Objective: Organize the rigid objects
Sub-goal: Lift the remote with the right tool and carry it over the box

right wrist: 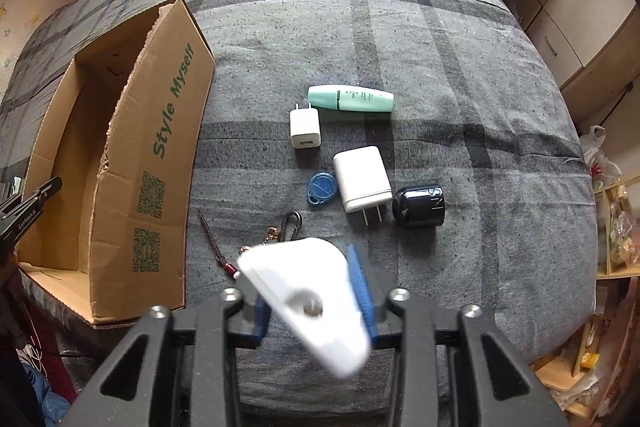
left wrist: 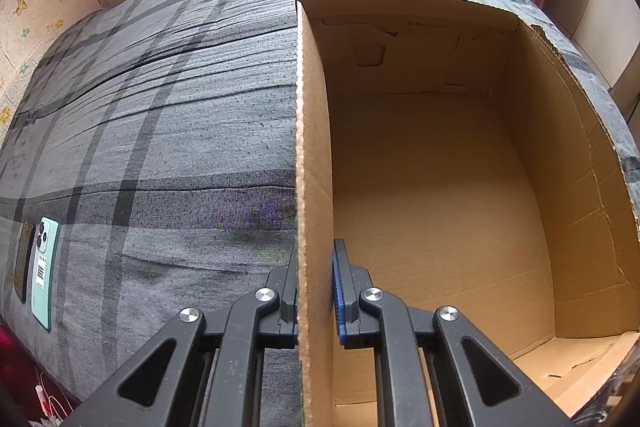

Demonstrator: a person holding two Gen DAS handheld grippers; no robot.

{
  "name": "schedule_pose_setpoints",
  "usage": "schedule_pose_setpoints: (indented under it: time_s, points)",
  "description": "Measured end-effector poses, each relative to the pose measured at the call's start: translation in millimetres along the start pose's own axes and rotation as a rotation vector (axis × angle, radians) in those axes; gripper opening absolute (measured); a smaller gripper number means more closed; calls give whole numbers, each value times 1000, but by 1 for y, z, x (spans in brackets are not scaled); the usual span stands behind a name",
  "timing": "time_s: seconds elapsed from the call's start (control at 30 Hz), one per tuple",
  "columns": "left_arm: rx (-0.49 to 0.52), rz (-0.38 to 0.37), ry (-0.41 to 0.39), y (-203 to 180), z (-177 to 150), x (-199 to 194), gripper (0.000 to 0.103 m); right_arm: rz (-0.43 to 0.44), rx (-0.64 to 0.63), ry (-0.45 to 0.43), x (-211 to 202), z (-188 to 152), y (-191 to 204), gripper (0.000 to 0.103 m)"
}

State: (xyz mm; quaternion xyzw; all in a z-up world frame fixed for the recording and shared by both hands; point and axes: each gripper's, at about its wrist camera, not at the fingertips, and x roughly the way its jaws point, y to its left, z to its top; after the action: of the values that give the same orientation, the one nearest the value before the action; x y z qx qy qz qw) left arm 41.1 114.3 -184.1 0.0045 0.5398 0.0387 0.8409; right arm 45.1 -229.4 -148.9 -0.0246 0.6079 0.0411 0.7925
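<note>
Two claws are busy on a bed with a grey checked sheet (right wrist: 400, 27). The big cardboard box (right wrist: 120, 155) is the landmark. Far to the left of the box lies a mint green phone (left wrist: 45, 267), face down. The left gripper (left wrist: 316, 291) is clenched on the box's left wall (one finger outside, one inside). Inside, the box floor looks bare. Just right of the box lie a dark red cord (right wrist: 216, 243) and a metal clip (right wrist: 291, 225). Next comes the right gripper (right wrist: 312, 295), grasping a white blocky thing (right wrist: 308, 303); it is blurry, maybe a charger. Further right of the box lie a small white plug (right wrist: 305, 127), a blue key tag (right wrist: 321, 188), a mint green tube (right wrist: 352, 99), a bigger white charger (right wrist: 362, 179) and a shiny black cap (right wrist: 420, 205).
</note>
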Motion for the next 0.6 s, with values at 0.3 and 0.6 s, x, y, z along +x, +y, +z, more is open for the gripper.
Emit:
schedule_pose_setpoints:
  time_s: [0.3, 0.6]
  points:
    - [0, -2, 2, 1, 0, -1, 13, 23, 30, 30, 9, 3, -7, 18]
    - [4, 2, 3, 0, 0, 0, 13, 33, -37, -49, -35, 23, 14, 18]
